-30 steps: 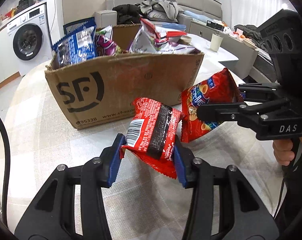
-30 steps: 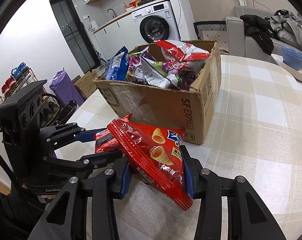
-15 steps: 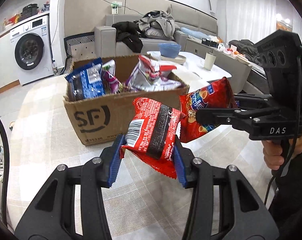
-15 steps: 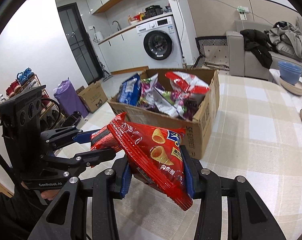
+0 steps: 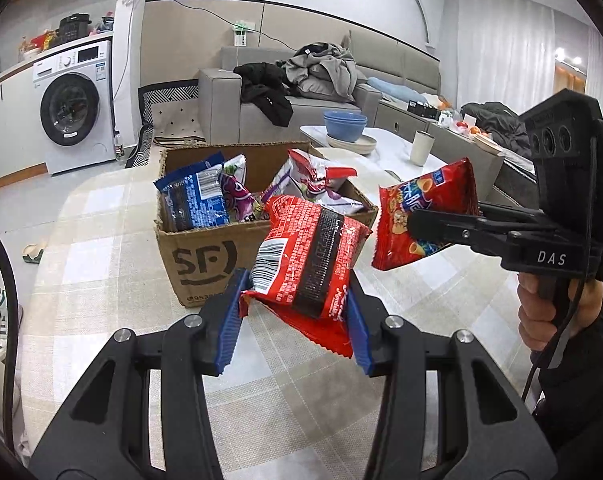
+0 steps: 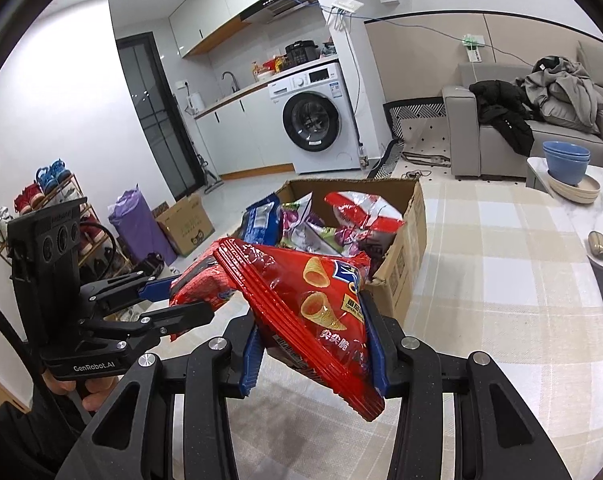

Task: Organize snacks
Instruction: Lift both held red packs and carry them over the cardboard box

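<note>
The left gripper (image 5: 295, 320) is squeezing a red pack (image 5: 305, 256) — the right gripper (image 6: 315, 352) is squeezing a chip bag (image 6: 313, 300) — both by the box (image 5: 205, 256).

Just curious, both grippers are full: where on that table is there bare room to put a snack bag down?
Bare checked cloth right of the box, up to the bowls. More in front of the box and to its left. The box itself is crowded with bags.

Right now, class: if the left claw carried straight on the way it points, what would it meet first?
Probably the cardboard box standing on the table: the left claw, shut on the red snack packet, points at its near wall. Depth is unclear, so it might just clear the rim.
</note>
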`<state>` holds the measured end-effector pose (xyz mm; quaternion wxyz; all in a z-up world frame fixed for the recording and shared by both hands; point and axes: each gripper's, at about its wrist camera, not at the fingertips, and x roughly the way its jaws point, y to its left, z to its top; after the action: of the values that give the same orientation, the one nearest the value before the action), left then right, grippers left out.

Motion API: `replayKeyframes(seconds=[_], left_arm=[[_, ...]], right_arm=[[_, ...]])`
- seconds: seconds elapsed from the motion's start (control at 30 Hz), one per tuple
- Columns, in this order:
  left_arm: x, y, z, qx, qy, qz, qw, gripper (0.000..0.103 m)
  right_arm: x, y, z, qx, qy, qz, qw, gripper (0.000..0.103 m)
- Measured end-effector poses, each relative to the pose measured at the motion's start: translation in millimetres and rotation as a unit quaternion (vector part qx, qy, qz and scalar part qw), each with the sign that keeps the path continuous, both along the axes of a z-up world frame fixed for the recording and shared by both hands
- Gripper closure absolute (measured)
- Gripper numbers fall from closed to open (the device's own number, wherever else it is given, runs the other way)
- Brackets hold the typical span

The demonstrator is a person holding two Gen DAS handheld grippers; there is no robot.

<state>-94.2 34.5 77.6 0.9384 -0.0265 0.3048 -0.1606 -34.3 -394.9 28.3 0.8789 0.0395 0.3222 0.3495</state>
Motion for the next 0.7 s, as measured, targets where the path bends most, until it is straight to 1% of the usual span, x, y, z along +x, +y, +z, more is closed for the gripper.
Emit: replayKeyframes(seconds=[0.23, 0.4, 0.6, 0.7], left_arm=[[-7.6, 9.4, 16.0, 0.001, -0.014, 0.015, 0.9998, 0.060], [-13.2, 24.0, 28.1, -0.003, -0.022, 0.034, 0.9992, 0.060], [-4.0, 24.7, 38.1, -0.003, -0.027, 0.056, 0.9981, 0.060], [2.4, 27.2, 40.1, -0.007, -0.025, 0.064, 0.9976, 0.060]], right_arm=[[-0.5, -7.5, 6.6, 0.020, -0.013, -0.016, 1.000, 0.059], [0.6, -8.1, 9.9, 0.029, -0.024, -0.024, 0.999, 0.059], [4.0, -6.2, 14.0, 0.041, -0.035, -0.028, 0.998, 0.059], [6.6, -2.4, 16.3, 0.038, -0.041, -0.028, 0.998, 0.059]])
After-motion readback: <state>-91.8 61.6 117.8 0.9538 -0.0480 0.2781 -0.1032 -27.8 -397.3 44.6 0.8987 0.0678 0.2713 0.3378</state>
